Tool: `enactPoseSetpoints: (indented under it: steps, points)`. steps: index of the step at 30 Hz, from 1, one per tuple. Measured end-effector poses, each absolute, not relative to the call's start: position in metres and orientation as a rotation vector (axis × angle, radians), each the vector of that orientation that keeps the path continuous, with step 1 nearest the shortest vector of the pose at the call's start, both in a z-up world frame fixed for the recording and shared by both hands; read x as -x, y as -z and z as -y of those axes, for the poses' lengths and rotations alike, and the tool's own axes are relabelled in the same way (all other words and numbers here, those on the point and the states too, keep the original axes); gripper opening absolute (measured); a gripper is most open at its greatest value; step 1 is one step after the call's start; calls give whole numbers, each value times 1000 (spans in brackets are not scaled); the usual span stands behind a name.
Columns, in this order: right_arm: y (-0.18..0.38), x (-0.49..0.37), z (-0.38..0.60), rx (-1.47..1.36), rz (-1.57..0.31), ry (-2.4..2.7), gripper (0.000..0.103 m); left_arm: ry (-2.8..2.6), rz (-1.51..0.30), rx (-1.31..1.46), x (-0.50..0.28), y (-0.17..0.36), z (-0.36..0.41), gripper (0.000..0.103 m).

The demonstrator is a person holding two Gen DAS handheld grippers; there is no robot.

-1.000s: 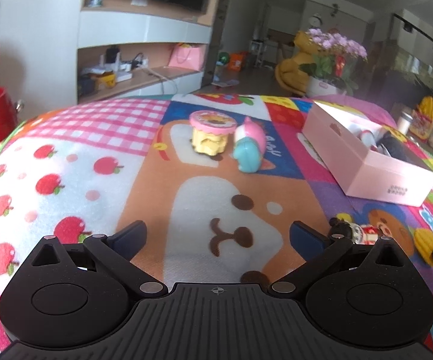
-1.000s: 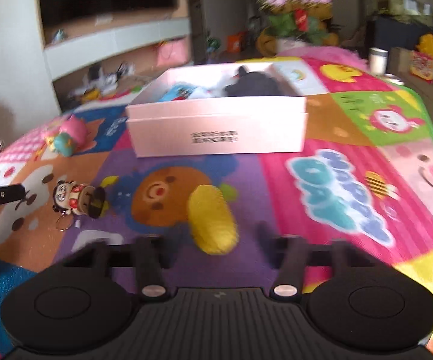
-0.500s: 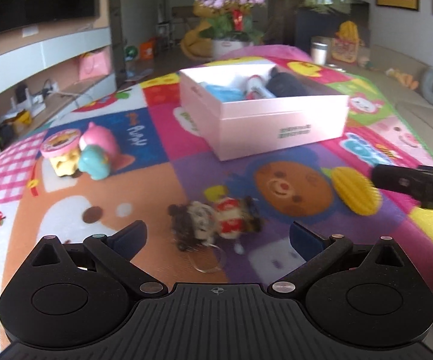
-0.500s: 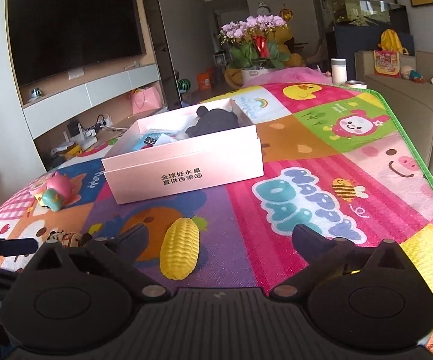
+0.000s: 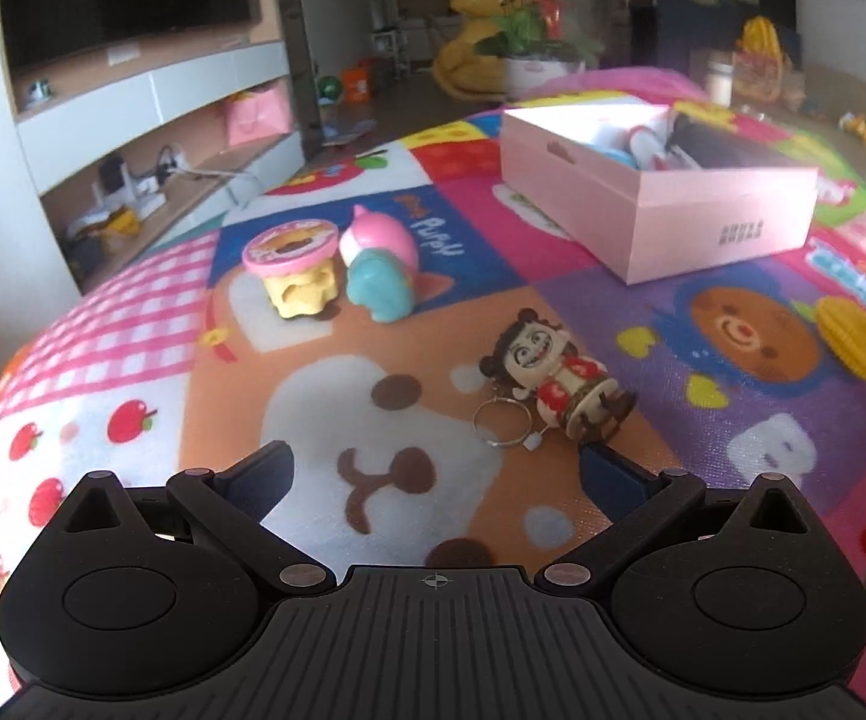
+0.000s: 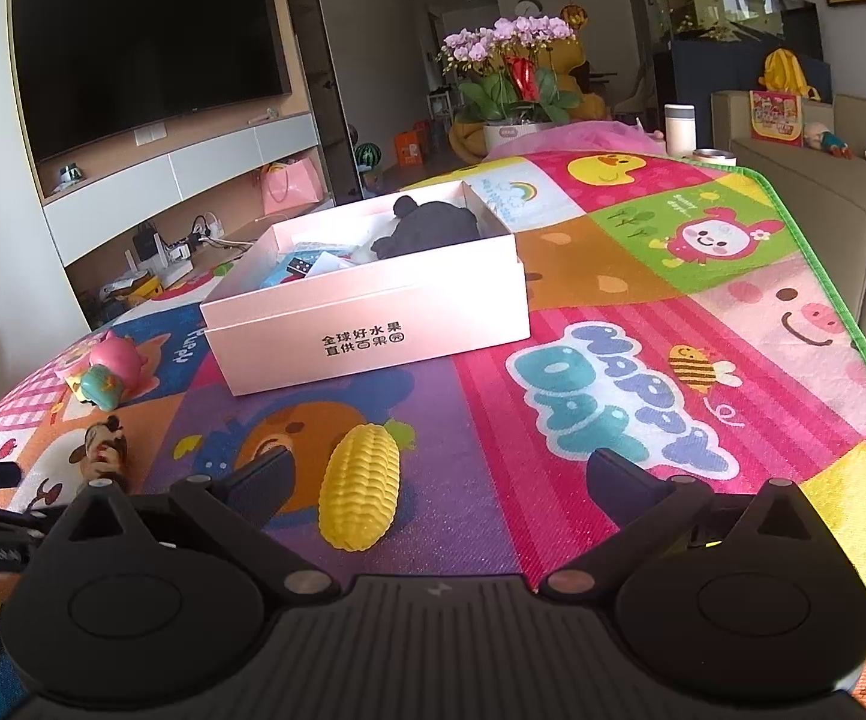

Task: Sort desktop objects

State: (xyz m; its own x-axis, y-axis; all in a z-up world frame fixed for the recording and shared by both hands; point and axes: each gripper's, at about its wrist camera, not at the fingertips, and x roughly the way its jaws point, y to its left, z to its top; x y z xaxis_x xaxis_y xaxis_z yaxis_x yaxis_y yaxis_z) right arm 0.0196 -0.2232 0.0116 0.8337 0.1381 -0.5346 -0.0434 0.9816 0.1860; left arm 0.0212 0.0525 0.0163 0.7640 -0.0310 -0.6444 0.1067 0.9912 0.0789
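A doll keychain [image 5: 556, 381] lies on the colourful play mat just ahead of my open, empty left gripper [image 5: 436, 471], near its right finger. A yellow toy corn [image 6: 361, 495] lies between the fingers of my open, empty right gripper [image 6: 439, 480], close to the left finger; it also shows in the left wrist view [image 5: 853, 339]. A yellow cup toy with a pink lid [image 5: 298, 270] and a pink and teal plush [image 5: 382, 276] stand farther back. An open pink box [image 6: 373, 312] holds a dark item and other things.
The mat's green edge [image 6: 823, 276] runs along the right, with a beige sofa [image 6: 823, 180] beyond it. A flower pot [image 6: 505, 96] and a white cup [image 6: 680, 129] stand past the mat's far end. A TV unit stands at the left.
The left gripper's view swung from the far toys toward the box, then back left, now with the keychain near its right finger. The right gripper closed in on the corn and its view steadied.
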Motion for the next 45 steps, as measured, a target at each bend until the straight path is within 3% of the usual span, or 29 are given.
enactPoseSetpoints:
  steps: [16, 32, 41, 44, 45]
  points:
    - [-9, -23, 223, -172, -603, -93, 103, 413, -673, -102, -69, -17, -11, 103]
    - [-9, -24, 223, -172, -613, -89, 103, 537, -740, -28, -8, -18, -1, 103]
    - [-9, -25, 223, -170, -617, -92, 103, 432, -677, -97, -3, -20, 0, 103]
    - [-9, -23, 220, -153, -611, -104, 103, 439, -682, -110, -9, -17, 4, 99]
    - [-10, -22, 218, -138, -606, -110, 103, 444, -688, -118, -10, -16, 6, 92]
